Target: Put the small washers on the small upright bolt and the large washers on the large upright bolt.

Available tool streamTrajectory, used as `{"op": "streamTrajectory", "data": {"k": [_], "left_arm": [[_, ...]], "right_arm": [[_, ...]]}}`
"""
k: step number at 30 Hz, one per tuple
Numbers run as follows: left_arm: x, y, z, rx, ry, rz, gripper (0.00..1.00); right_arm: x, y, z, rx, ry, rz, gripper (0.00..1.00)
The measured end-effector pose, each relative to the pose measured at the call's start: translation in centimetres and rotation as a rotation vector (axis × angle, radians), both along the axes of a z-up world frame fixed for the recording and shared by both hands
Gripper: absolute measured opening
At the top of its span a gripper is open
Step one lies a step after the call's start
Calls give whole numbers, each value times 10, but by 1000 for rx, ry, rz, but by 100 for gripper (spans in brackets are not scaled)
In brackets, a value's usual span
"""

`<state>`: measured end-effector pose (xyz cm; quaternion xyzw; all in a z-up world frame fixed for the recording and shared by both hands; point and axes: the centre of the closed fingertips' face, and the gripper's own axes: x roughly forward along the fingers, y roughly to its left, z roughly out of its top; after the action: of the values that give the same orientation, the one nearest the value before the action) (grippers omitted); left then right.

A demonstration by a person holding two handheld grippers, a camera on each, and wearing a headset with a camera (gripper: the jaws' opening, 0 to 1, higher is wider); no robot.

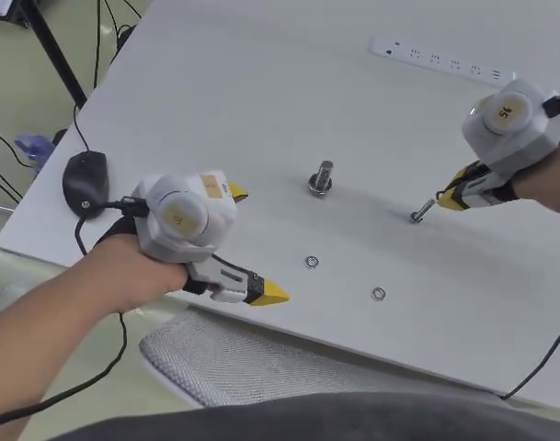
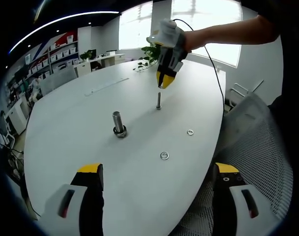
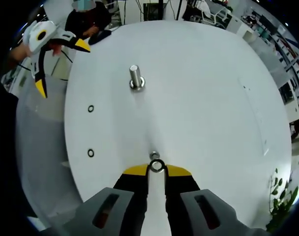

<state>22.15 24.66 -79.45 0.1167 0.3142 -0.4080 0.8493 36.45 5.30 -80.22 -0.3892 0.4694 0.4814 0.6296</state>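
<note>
head view gives little writing to read: the right gripper (image 1: 450,200) has a round yellowish sticker on its grey cap with dark digits that look like "36", though i cannot be sure. the left gripper (image 1: 254,243) bears tan stickers with marks too faint to make out. a long white power strip (image 1: 440,60) lies near the far edge of the white oval table (image 1: 215,101), its print too small to tell.

the left hand (image 1: 137,271) grips its tool from behind, forearm coming in from the lower left. its jaws are spread wide and hold nothing, over the near table edge.

the right forearm (image 1: 548,179) reaches in from the right, its tool slanting down to the small upright silver bolt (image 1: 420,213). in the right gripper view the yellow tips are pressed on a small silver ring washer (image 3: 157,166), held right at the bolt's top. whether it is over the thread i cannot tell.

the large upright silver bolt (image 1: 321,177) stands mid-table with a ring round its foot. a loose silver washer (image 1: 311,262) and a second loose washer (image 1: 379,294) lie flat on the table near the front edge, apart from each other. a black computer mouse (image 1: 85,179) rests by the left edge.
</note>
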Motion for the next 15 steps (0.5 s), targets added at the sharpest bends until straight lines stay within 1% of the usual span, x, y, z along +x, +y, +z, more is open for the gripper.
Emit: {"op": "streamTrajectory", "data": {"k": [4, 6, 8, 12, 15], "left_arm": [[1, -1, 1, -5, -5, -9, 98], [2, 1, 0, -6, -1, -6, 98], [3, 2, 0, -6, -1, -3, 99], [4, 3, -1, -8, 1, 3, 99], [2, 3, -2, -8, 9, 5, 98]], "right_arm": [[0, 3, -4, -8, 9, 5, 12], [1, 2, -9, -11, 20, 5, 12], [2, 1, -11, -28, 14, 16, 12], [0, 3, -11, -29, 24, 11, 12], [-2, 3, -12, -37, 31, 12, 12]]}}
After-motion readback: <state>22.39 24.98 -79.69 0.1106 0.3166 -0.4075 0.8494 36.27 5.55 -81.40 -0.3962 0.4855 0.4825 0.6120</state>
